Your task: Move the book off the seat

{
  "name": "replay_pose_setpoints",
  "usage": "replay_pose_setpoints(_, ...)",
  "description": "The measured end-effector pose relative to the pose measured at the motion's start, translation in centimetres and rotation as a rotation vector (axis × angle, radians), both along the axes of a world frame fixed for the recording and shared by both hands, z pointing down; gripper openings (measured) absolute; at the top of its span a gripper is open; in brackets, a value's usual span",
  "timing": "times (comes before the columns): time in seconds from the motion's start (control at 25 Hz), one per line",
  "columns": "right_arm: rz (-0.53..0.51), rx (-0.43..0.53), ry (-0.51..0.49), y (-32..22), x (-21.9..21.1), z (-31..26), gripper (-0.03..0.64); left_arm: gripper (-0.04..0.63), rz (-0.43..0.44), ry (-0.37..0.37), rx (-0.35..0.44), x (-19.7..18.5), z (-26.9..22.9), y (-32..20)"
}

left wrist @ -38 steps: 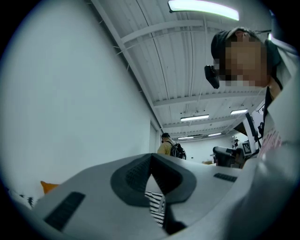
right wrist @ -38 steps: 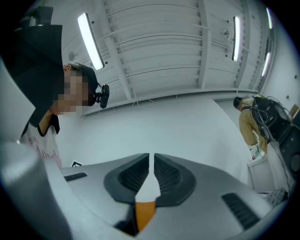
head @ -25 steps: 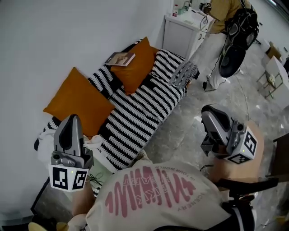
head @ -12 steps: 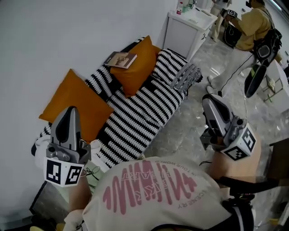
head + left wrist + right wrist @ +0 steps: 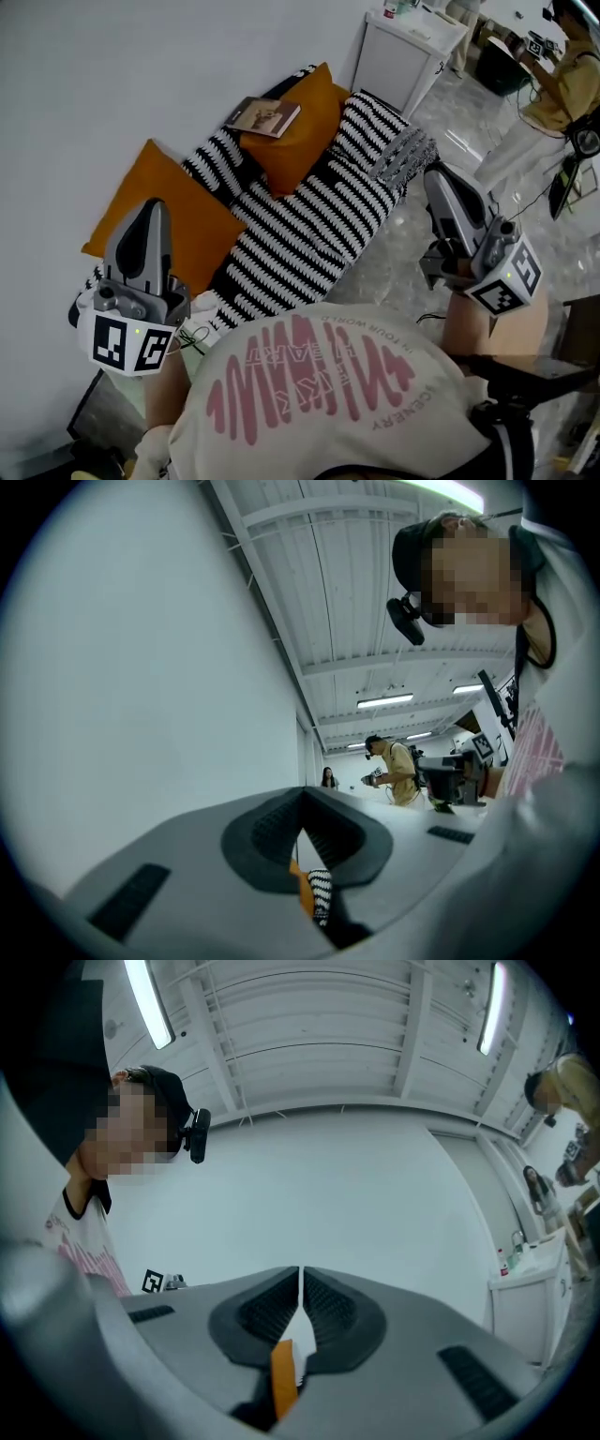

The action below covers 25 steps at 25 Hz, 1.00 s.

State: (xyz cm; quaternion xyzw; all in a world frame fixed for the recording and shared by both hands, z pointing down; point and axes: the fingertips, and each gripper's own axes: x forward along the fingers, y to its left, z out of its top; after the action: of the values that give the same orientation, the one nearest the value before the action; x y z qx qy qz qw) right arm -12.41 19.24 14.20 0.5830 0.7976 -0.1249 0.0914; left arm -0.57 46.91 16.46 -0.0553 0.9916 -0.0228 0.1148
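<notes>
Both tongs are pressed together with nothing in them: my left gripper hangs over the near orange cushion, my right gripper over the grey floor beside the black-and-white striped sofa. The book lies atop the far orange cushion, by the wall (well apart from either gripper). Past the sofa's far end stands a white cabinet, with a person in yellow beyond it
</notes>
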Motion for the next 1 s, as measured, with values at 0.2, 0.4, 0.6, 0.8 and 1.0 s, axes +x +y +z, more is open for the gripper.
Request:
replay_pose_setpoints(0.2,-0.033,0.016,0.029,2.6,-1.6,0.3,0.021,0.009,0.005,0.03,0.03,-1.3,0.7,1.7)
replay_pose_setpoints(0.4,-0.046,0.042,0.039,4.0,-2.5,0.5,0.021,0.009,0.011,0.067,0.062,-2.3,2.2,2.7)
replay_pose_setpoints(0.6,-0.077,0.001,0.085,4.9,-3.4,0.9,0.021,0.009,0.024,0.084,0.048,-2.8,3.0,2.7)
replay_pose_setpoints(0.8,-0.127,0.004,0.084,6.6,-3.2,1.2,0.021,0.009,0.012,0.109,0.056,-2.2,3.9,2.7)
replay_pose_setpoints(1.0,-0.145,0.066,0.075,9.0,-3.2,2.2,0.021,0.009,0.007,0.148,0.053,-1.5,4.6,2.9)
